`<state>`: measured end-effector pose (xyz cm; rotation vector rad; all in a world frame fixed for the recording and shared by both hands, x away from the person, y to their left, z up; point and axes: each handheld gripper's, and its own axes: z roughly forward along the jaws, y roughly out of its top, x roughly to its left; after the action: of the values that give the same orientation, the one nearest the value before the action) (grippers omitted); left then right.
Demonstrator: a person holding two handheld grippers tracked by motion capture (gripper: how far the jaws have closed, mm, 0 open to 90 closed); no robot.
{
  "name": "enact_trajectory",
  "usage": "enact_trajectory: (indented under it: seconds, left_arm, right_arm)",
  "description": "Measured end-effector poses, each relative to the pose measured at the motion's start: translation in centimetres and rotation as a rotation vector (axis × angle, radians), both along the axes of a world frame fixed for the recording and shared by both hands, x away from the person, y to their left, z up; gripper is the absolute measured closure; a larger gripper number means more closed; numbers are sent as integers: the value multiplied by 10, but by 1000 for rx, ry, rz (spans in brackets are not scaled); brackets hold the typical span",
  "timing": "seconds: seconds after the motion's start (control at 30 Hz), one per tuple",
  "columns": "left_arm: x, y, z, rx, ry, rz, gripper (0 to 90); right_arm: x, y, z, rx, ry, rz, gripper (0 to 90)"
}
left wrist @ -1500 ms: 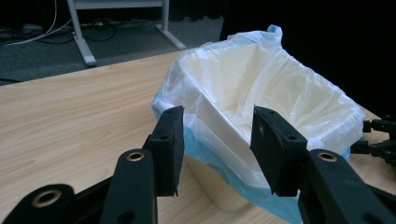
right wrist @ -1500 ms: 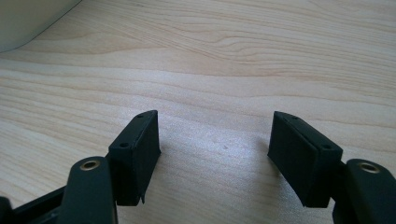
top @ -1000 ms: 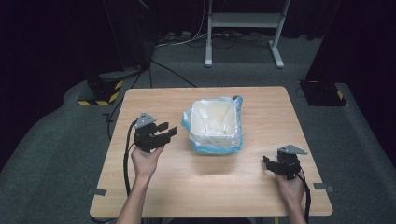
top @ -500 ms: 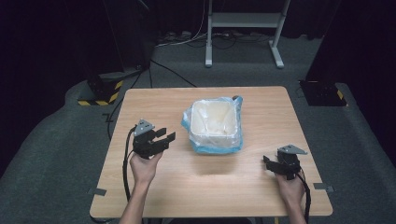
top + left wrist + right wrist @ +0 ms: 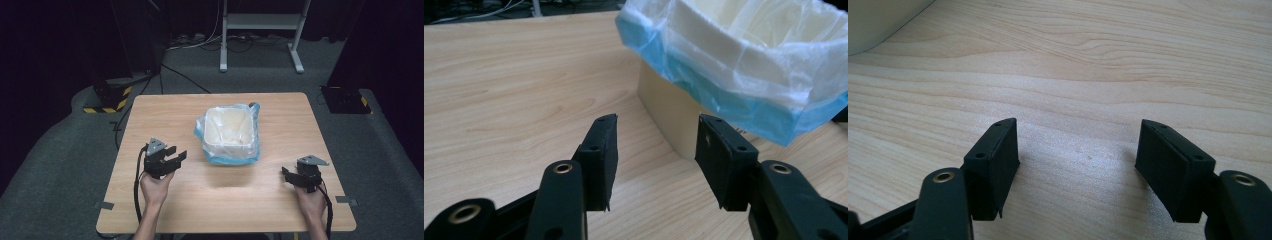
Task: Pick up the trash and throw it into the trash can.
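Note:
A cream square bin (image 5: 230, 131) lined with a blue and clear plastic bag (image 5: 252, 150) stands at the middle of the wooden table (image 5: 165, 115). My left gripper (image 5: 175, 156) hovers left of the bin, open and empty, pointing toward it. In the left gripper view the bin's wall (image 5: 669, 110) and the bag's blue folded rim (image 5: 704, 85) sit just beyond my open left gripper (image 5: 656, 145). My right gripper (image 5: 290, 177) rests low near the table's right front, open and empty. In the right gripper view my right gripper (image 5: 1078, 155) faces bare wood, with a corner of the bin (image 5: 878, 20) at top left.
The table's front edge (image 5: 225, 230) lies close to the person's hands. Beyond the table are grey floor, a metal stand (image 5: 260, 30), cables (image 5: 200, 42) and black boxes with yellow striping (image 5: 107, 97).
My left gripper has drawn back toward the front left, away from the bin. The right gripper has stayed where it was.

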<state>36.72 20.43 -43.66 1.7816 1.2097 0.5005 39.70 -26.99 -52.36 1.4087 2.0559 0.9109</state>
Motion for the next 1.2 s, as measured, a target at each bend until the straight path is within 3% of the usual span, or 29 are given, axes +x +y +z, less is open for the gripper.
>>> enact_trajectory:
  seconds: [0.23,0.37,0.43,0.63,1.2]
  left_arm:
    - [0,-3,-12,22,19,7,507]
    - [1,-7,-22,71,34,20,506]
    - [0,-9,-25,115,12,30,506]
    - [3,-12,-39,160,29,43,503]
    - [22,-14,-75,221,98,111,484]
  right_arm:
    - [0,0,0,0,0,0,331]
    - [0,0,0,0,0,1,331]
    - [0,0,0,2,1,-1,331]
    - [0,0,0,3,1,-1,331]
    - [0,0,0,3,1,0,331]
